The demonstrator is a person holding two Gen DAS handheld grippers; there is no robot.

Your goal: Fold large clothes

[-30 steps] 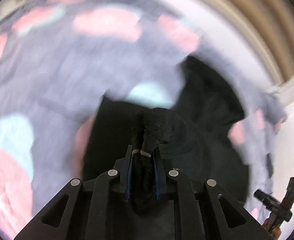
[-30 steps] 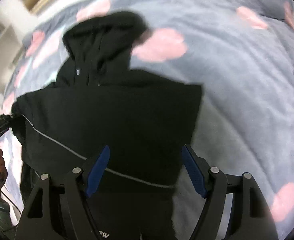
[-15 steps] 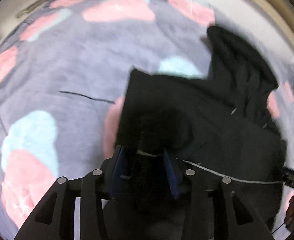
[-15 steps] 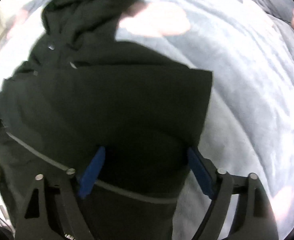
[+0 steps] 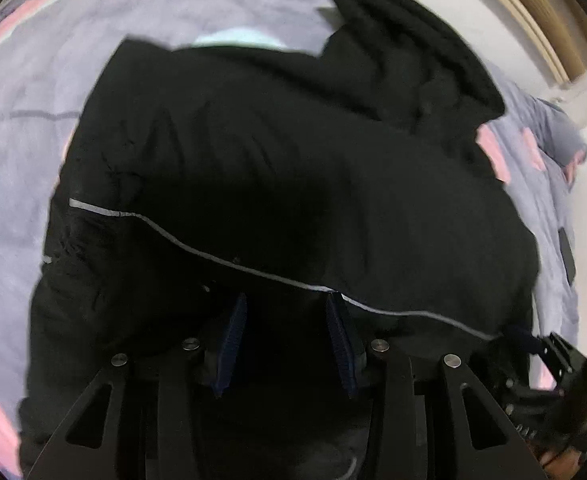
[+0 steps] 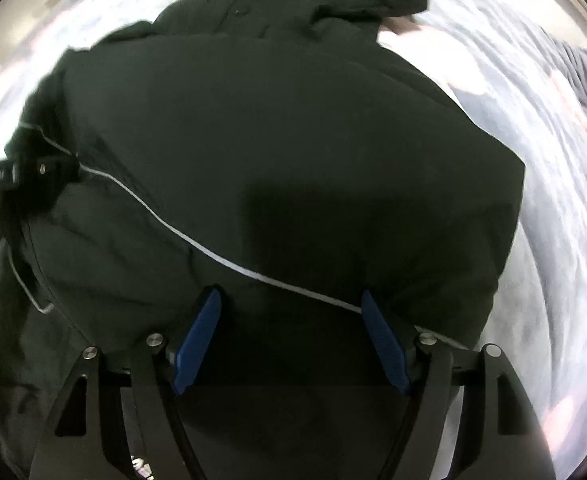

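Note:
A black hooded jacket (image 5: 293, 168) with a thin grey reflective stripe (image 5: 197, 250) lies on a grey bedspread with pink and pale blue patches (image 5: 25, 120). Its hood (image 5: 409, 40) points away from me. My left gripper (image 5: 285, 312) is open, its blue pads apart over the jacket's near edge. My right gripper (image 6: 289, 300) is wide open over the same jacket (image 6: 285, 140), with cloth between and under its fingers. The right gripper shows at the lower right of the left wrist view (image 5: 553, 364). The left gripper shows at the left edge of the right wrist view (image 6: 25, 172).
The bedspread (image 6: 553, 200) spreads all round the jacket. A white wall and a wooden frame (image 5: 541, 20) stand beyond the bed at the far right. A small dark object (image 5: 567, 256) lies on the bedspread at the right.
My left gripper was shut on a bunch of black cloth; its jaws have opened and let it go. Both grippers have come down close over the jacket, which now lies spread flatter.

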